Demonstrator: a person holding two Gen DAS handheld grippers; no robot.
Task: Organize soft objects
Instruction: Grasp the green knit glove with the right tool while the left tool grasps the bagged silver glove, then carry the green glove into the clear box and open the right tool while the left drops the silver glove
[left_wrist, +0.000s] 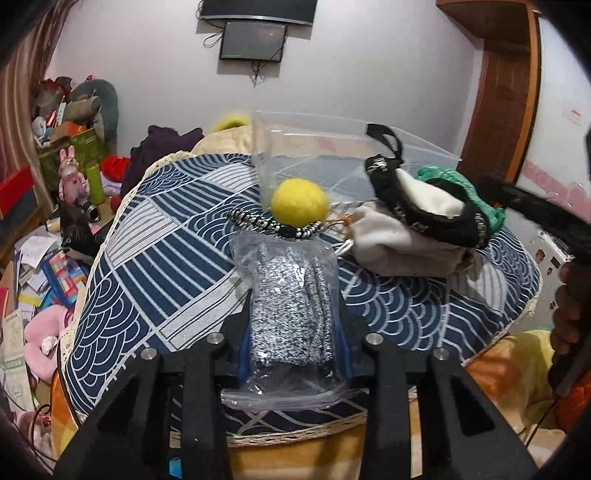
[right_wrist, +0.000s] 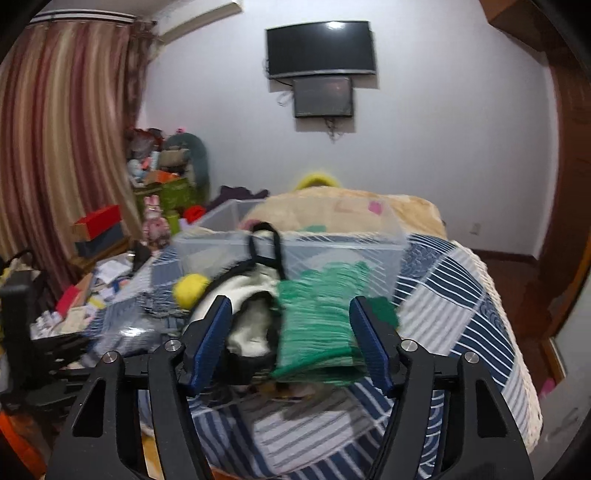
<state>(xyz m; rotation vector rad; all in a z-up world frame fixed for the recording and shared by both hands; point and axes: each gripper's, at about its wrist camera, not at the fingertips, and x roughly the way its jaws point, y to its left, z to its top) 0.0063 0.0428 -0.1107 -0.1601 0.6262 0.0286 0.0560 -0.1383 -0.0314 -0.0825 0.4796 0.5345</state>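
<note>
My left gripper is shut on a clear zip bag of grey speckled gloves, which lies on the blue-and-white patterned cloth. Beyond it sit a yellow felt ball, a black-and-white braided cord and a pile with a white cloth, a black-trimmed pouch and a green knit glove. A clear plastic bin stands behind. My right gripper is open, its jaws either side of the green glove and the pouch; the view is blurred.
The bin stands at the far side of the cloth-covered surface, in front of a beige blanket. To the left the floor holds clutter: papers, boxes, a pink rabbit figure. A wooden door frame is at the right.
</note>
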